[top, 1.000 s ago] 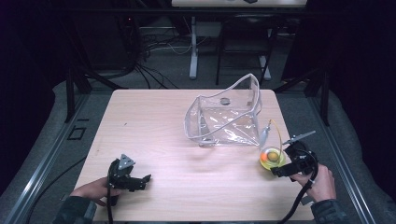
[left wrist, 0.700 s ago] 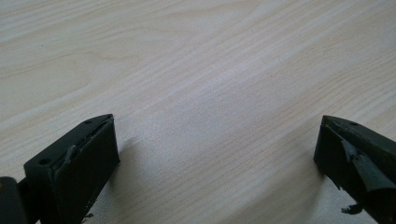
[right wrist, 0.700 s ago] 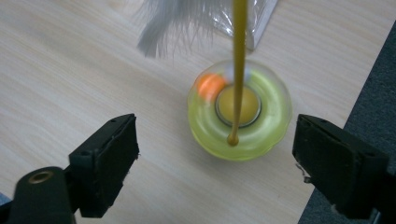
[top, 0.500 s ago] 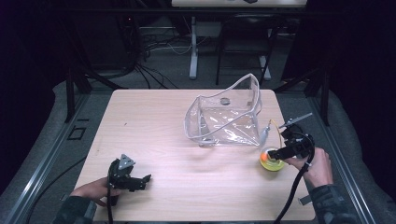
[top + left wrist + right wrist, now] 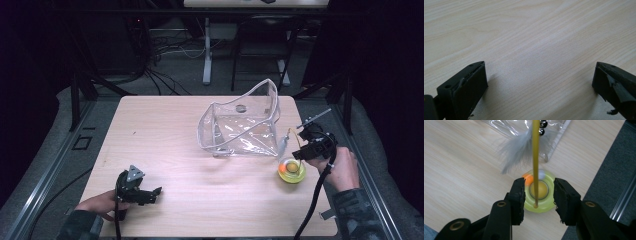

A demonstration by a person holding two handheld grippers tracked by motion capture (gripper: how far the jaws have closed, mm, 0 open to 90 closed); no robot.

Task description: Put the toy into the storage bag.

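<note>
On the table, the right gripper brackets the yellow toy (jaws flanking it).

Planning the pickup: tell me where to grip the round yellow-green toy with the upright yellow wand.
Grip the round yellow-green toy across its low disc base from above, one jaw each side, as the right gripper straddles it; the thin yellow wand rises centrally between them.
</note>
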